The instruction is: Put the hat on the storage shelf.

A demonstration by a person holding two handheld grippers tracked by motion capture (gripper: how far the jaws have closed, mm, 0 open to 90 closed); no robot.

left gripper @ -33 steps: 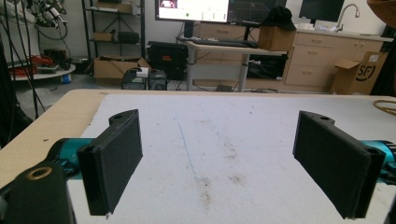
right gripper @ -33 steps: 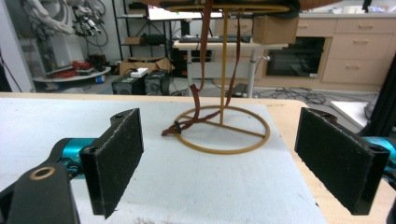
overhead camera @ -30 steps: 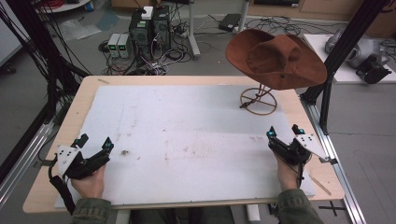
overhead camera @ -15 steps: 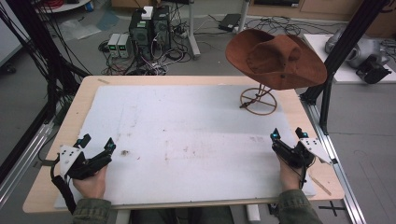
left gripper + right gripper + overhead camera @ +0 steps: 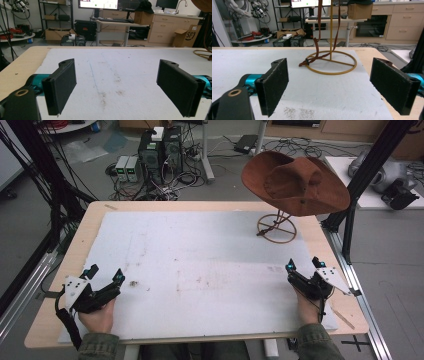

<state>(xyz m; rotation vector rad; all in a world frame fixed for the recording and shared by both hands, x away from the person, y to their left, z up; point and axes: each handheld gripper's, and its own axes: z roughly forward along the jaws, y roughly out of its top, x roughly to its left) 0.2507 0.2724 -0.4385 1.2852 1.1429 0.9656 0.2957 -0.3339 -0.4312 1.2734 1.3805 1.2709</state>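
Both grippers, left point(image 5: 105, 276) and right point(image 5: 303, 265), spread wide and empty, parked near-edge, well short of hat point(image 5: 295, 182) on stand point(image 5: 276, 227).

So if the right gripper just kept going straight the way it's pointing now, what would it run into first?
Most likely the ring base of the hat stand, where the hat's brown strap trails on the white mat. The right gripper is open and the mat before it looks bare, though depth is hard to judge.
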